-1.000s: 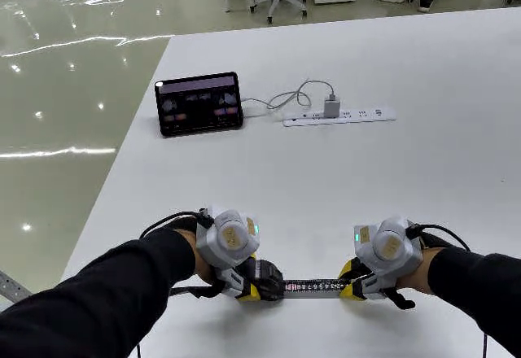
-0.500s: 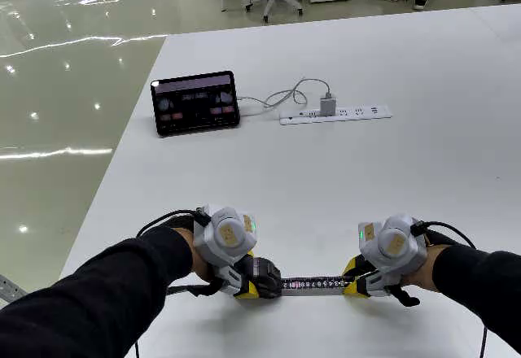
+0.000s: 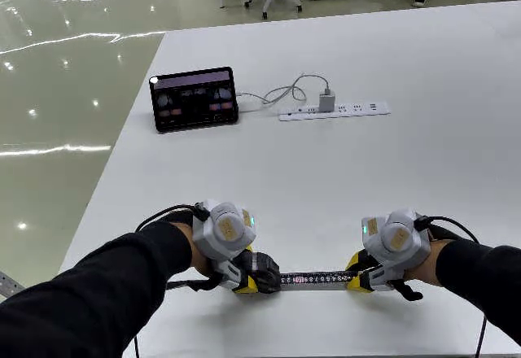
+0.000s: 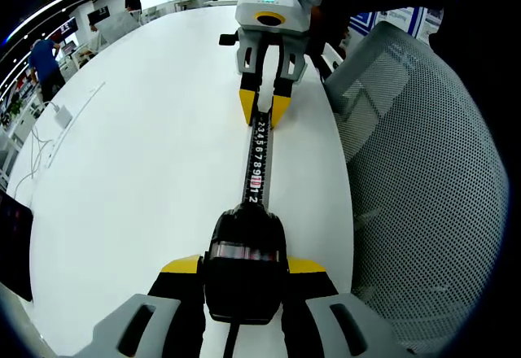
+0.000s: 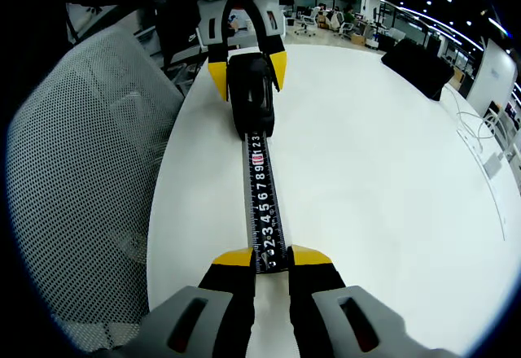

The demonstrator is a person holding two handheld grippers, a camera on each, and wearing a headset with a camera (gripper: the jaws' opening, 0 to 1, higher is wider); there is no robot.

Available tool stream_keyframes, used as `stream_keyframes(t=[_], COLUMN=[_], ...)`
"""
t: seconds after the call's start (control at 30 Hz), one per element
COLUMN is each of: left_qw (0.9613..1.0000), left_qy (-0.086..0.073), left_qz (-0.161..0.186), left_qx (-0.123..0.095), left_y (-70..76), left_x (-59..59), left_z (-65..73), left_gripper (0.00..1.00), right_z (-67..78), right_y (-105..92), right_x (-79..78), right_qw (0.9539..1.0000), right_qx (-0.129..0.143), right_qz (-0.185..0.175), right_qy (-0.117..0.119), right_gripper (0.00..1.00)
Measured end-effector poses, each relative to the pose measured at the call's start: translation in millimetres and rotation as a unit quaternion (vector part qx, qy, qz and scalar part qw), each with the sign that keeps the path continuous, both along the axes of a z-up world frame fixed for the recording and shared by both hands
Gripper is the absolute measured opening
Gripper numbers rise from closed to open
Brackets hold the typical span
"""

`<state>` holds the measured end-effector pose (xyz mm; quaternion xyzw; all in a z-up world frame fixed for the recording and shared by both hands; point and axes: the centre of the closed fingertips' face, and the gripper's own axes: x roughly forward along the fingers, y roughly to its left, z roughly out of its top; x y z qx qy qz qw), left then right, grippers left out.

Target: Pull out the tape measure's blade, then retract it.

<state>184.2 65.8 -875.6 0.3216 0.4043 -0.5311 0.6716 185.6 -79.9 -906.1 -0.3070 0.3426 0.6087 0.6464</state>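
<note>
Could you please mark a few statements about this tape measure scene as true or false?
1. The left hand-held gripper is clamped on the tape measure's black case. True.
2. The blade is fully wound back into the case. False: a numbered stretch of blade runs from the case to the right hand-held gripper.
3. The right hand-held gripper pinches the blade's free end. True.
4. In the head view, the tablet lies to the right of the power strip. False: the tablet is to its left, near the table's left edge.
</note>
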Motion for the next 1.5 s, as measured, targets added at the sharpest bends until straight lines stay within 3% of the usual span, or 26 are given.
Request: stream_keyframes(t=[1.5], left_qw=[1.0], left_qy=[-0.006], left_qz=[0.002], left_qx=[0.002], left_y=[0.5], left_x=[-1.1], left_z=[0.0], left_gripper=[0.32], right_z=[0.3], right_y=[-17.6], right_x=[-0.9], right_qw=[0.9999], right_qx=[-0.008], right_qz=[-0.011], right_qy=[0.003], right_gripper=[0.1])
